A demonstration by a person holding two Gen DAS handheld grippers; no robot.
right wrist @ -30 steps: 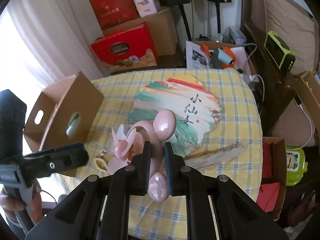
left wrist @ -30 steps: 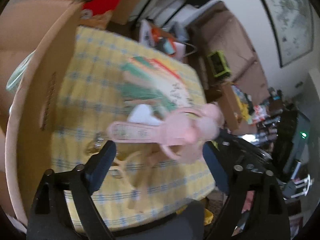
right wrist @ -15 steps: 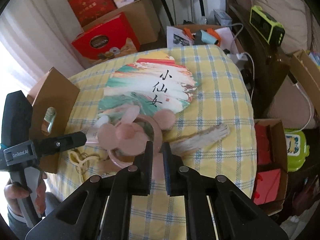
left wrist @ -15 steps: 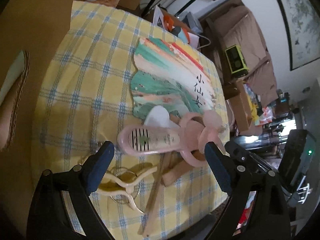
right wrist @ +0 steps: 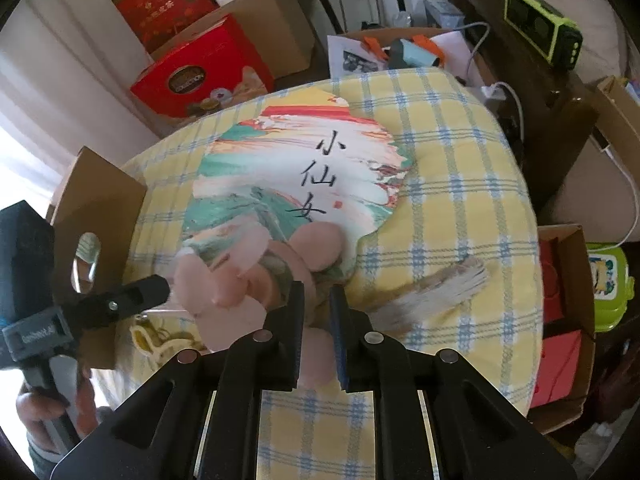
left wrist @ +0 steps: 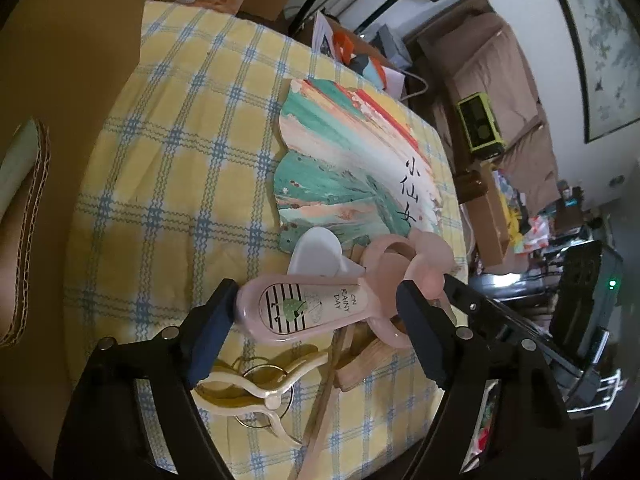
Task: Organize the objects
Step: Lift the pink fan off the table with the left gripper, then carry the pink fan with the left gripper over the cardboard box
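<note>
The right gripper (right wrist: 316, 322) clenches the pink fan (left wrist: 316, 310); the left gripper (left wrist: 316, 328), just narrowing, straddles its handle. Painted fan (right wrist: 296, 184), clip (left wrist: 256, 384) remain unsorted beside the box (right wrist: 96, 200).

A checked-cloth table (right wrist: 460, 184) is carrying a painted fan (right wrist: 296, 176) at centre, a box (right wrist: 100, 200) at nine o'clock, a clip (left wrist: 256, 384) at seven.

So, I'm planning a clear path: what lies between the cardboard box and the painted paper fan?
Only bare checked tablecloth separates the cardboard box from the painted paper fan, seen most clearly in the left wrist view.
</note>
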